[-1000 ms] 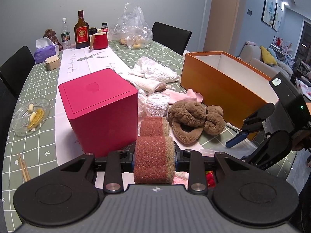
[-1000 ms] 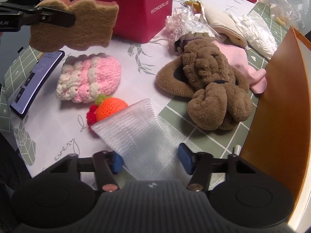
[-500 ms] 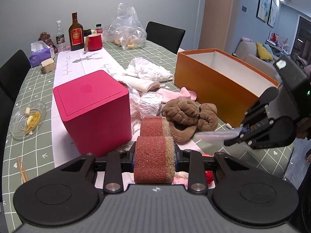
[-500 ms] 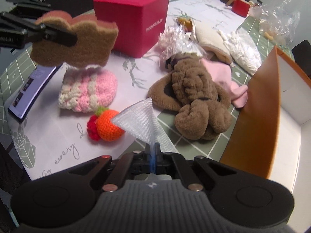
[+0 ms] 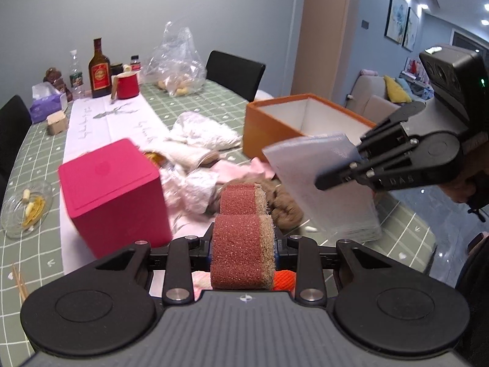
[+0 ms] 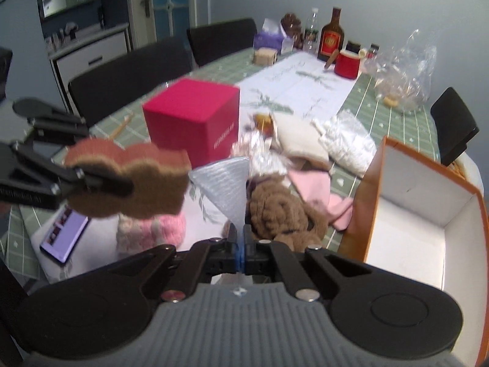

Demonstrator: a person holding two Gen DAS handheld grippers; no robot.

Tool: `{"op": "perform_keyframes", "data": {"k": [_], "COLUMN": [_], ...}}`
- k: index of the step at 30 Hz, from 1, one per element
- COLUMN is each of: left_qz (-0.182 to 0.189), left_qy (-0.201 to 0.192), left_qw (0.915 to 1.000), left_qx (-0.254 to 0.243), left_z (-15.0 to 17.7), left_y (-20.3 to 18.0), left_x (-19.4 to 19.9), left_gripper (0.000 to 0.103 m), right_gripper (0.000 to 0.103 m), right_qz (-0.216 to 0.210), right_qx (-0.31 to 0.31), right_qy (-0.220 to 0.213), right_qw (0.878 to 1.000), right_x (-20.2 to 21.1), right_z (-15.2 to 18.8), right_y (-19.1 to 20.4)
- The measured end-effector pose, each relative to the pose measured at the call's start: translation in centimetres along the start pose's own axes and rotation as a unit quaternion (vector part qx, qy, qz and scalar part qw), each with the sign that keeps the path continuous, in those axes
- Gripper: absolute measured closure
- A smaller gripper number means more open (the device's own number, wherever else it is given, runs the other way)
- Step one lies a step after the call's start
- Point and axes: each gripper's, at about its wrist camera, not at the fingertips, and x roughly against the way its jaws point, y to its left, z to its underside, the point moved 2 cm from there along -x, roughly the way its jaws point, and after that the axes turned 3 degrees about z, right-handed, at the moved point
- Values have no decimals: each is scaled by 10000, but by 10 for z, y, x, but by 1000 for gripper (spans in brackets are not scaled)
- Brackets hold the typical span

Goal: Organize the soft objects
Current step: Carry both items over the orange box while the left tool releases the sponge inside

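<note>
Left wrist view: the left tool point(image 5: 243, 244) is clamping a rust-brown scalloped sponge point(image 5: 243, 238) on edge, clear of the counter point(image 5: 30, 244), presumably for transfer. At 2 o'clock, the right tool point(image 5: 351, 165) is pinching a translucent bubble-wrap sheet point(image 5: 314, 183) before the orange box point(image 5: 275, 122). Right wrist view: the right tool point(image 6: 240, 244) is sitting fully closed on the sheet's corner; the box point(image 6: 366, 189), open at 3 o'clock, looks the likely destination.

"WONDERLAB" on red box point(image 6: 211, 125)

Grey walls point(image 5: 91, 6), black chairs point(image 5: 235, 73), ceiling spotlights point(image 5: 423, 6), framed pictures point(image 5: 400, 27).
</note>
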Motion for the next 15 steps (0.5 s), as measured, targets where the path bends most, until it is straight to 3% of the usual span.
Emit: {"op": "perform_keyframes", "data": {"k": [6,15], "left_qz": [25,280], "left_qy": [-113,-358], "left_qw": [9998,9986], "left_qx": [-170,-285], "left_z": [-19,-65], "left_y": [-19,-61], "left_x": [-1,-36], "left_gripper": [67,67], "right_gripper": [103,103], "right_qz": [229,690], "right_qx": [-140,-624], "right_qy": [-377,-895], "right_qw": [9989,9916], "right_x": [25,69], "right_z": [-11,-16], "right_y": [-11,-54]}}
